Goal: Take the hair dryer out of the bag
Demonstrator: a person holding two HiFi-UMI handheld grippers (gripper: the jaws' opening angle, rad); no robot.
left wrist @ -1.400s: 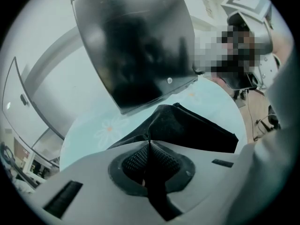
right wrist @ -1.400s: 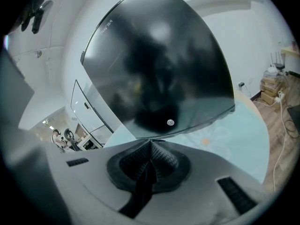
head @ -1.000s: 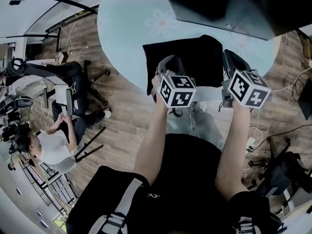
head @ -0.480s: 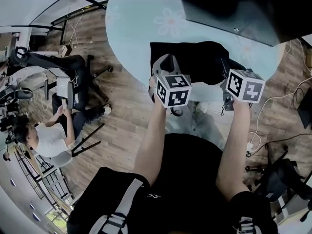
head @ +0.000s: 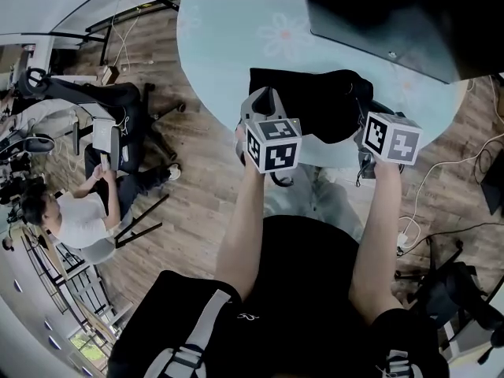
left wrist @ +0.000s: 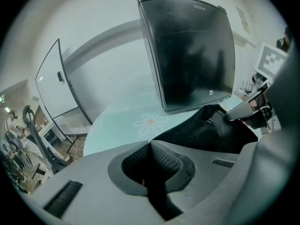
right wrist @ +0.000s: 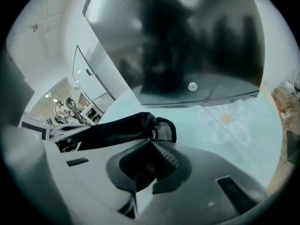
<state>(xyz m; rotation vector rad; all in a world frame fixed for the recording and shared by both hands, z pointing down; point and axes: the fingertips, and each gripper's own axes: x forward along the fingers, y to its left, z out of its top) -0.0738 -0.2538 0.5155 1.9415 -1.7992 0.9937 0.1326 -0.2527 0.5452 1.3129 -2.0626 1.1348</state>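
Left tool: jaws together, meshed pads clamped on the near left edge of the black bag, fabric starting right at the tips and running off toward the other tool. Right tool: jaws likewise together, pinched on the bag's right edge, with a fold of grey lining and a small metal ring just beyond the tips. Both tools angled downward, a marker cube on each (left cube, right cube), with a bare left forearm and right forearm behind them. Bag drawn between the two tools, bunched and humped in the middle, at the near rim of the round pale-blue table. Hair dryer hidden, not to be made out in any view. Farther across the table, a white daisy print on the surface. Just behind the bag, a large dark flat panel with one small round fitting near its lower edge. Beyond the table, wood-plank floor. Off to the left on that floor, a black office chair and a seated person in a white top, well apart from the table. Nearest the camera, dark clothing below the forearms.
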